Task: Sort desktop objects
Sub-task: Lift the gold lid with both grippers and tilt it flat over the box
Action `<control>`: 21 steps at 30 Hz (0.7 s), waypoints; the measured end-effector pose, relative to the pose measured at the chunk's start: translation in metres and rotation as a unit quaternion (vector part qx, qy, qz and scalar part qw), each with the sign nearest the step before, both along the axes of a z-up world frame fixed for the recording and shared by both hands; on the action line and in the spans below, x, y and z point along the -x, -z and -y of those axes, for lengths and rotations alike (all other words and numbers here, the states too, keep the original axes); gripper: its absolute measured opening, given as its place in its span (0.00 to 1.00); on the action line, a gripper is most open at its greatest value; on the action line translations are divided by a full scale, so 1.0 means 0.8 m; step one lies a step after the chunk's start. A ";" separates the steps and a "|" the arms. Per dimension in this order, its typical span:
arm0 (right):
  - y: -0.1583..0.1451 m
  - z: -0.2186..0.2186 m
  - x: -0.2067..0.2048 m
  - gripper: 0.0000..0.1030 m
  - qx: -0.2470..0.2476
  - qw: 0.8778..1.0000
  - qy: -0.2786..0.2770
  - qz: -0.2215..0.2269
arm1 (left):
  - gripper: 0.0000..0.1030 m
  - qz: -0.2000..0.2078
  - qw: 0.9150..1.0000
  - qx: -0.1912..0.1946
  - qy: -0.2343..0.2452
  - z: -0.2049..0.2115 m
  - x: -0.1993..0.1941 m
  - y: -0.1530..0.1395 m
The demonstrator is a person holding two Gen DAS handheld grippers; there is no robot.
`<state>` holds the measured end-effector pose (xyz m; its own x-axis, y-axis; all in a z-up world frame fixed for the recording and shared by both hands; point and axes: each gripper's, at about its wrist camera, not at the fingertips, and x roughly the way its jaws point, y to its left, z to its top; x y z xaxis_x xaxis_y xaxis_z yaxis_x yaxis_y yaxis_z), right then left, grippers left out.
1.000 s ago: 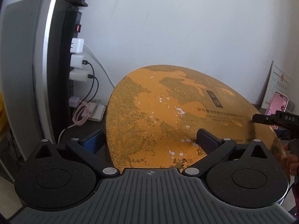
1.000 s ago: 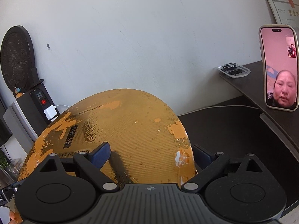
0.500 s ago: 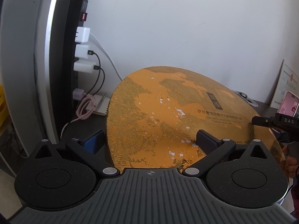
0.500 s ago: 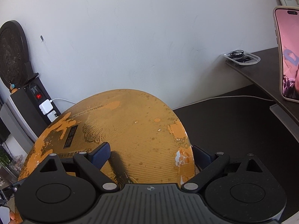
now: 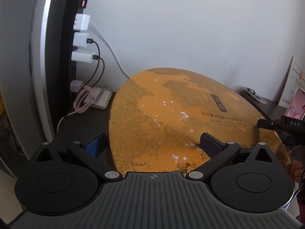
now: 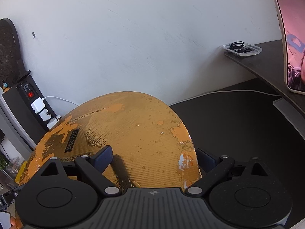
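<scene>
We've got the big round orange-gold box [image 5: 171,118] mid-frame above the dark tabletop [image 6: 238,126], each gripper pinching an opposite rim: left gripper [image 5: 152,145], right gripper [image 6: 154,158]. It looks stiff, light and scuffed, the foil maybe slick, so rim grips make sense. The lid reads "MULTI-FUNCTIONAL" plus Chinese characters.

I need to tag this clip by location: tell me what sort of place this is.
Probably a home or small office desk corner. A power strip loaded with white chargers stands by the wall, a phone is propped on a raised dark shelf, and a framed certificate leans against the wall.
</scene>
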<state>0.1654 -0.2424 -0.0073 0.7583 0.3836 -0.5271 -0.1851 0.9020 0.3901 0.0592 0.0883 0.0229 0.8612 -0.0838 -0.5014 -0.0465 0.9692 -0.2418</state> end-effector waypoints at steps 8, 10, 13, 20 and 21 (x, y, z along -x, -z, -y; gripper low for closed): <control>0.012 -0.009 -0.018 0.93 0.005 1.000 -0.001 -0.010 | 0.99 -0.009 1.000 0.007 -0.004 -0.008 -0.019 0.015; 0.015 -0.009 -0.020 0.93 0.006 1.000 0.000 -0.012 | 0.99 -0.012 1.000 0.009 -0.004 -0.009 -0.022 0.020; 0.019 -0.009 -0.023 0.93 0.008 1.000 0.002 -0.016 | 0.99 -0.015 1.000 0.011 -0.003 -0.010 -0.027 0.025; 0.024 -0.006 -0.025 0.93 0.007 1.000 0.007 -0.023 | 0.99 -0.020 1.000 0.020 0.001 -0.013 -0.035 0.032; 0.025 -0.004 -0.025 0.93 0.007 1.000 0.008 -0.023 | 0.99 -0.020 1.000 0.019 0.002 -0.012 -0.036 0.033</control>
